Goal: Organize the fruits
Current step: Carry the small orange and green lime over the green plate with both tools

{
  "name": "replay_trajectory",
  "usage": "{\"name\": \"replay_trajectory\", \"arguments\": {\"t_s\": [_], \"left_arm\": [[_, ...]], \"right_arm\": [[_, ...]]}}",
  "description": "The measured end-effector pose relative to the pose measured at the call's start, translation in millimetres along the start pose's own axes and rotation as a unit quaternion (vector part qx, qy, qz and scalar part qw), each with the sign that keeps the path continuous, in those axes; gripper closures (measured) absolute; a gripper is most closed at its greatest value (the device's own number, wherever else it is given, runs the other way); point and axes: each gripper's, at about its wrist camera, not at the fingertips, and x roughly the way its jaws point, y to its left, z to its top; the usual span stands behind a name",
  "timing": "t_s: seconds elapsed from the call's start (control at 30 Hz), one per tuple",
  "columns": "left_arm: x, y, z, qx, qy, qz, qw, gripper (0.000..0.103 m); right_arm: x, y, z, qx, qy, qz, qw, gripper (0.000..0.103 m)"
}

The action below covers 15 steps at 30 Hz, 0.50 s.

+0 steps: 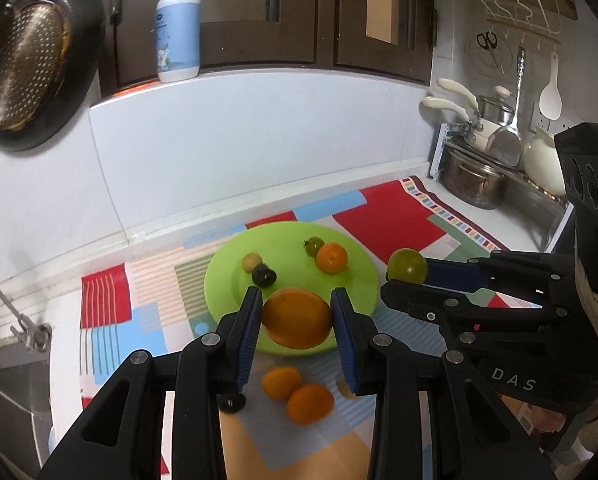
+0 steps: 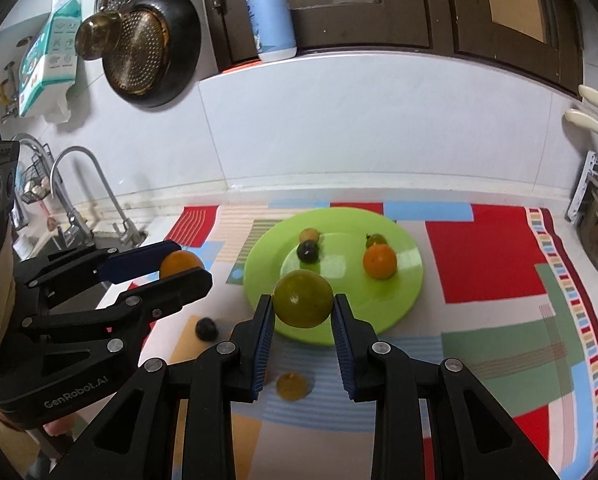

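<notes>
The worktop (image 2: 499,360) carries a patchwork cloth (image 2: 479,264) of red, blue and green, and on it sits a lime-green plate (image 2: 403,292) already holding four fruits: a small orange (image 2: 379,261), a little green one (image 2: 376,240) just behind it, a dark plum-like one (image 2: 307,251) and a tan one (image 2: 309,235) next to it. The left gripper (image 1: 297,318) is clenched on a large orange (image 1: 297,318), held above the near rim of the plate; the blue pads press its two sides at about its widest girth. The right gripper (image 2: 303,305) grasps a green citrus (image 2: 303,305) the same way, also over the near rim. Two more oranges (image 1: 297,394) lie touching each other on the cloth below the left fingers, and a small dark fruit (image 2: 206,328) lies off the plate toward the sink side.

Judging by looks, both held fruits are firm, round and fairly light, with smooth skin that could roll or slip if pinched off-centre; a hold across the middle, as now, seems safest. They should be set down low, since a round fruit will roll on the shallow plate and knock the small ones
</notes>
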Motion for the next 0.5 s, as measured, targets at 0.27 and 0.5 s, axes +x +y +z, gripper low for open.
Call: {"name": "replay_trajectory", "arguments": {"t_s": [0.27, 0.5], "left_arm": [[24.4, 6.4, 22.4, -0.001, 0.0, -0.003, 1.0, 0.068], [49.5, 12.6, 35.5, 0.002, 0.006, -0.008, 0.9999, 0.068]], "right_arm": [[14.1, -14.5, 22.6, 0.0, -0.006, -0.006, 1.0, 0.073], [32.2, -22.8, 37.8, -0.004, -0.003, -0.012, 1.0, 0.073]]}}
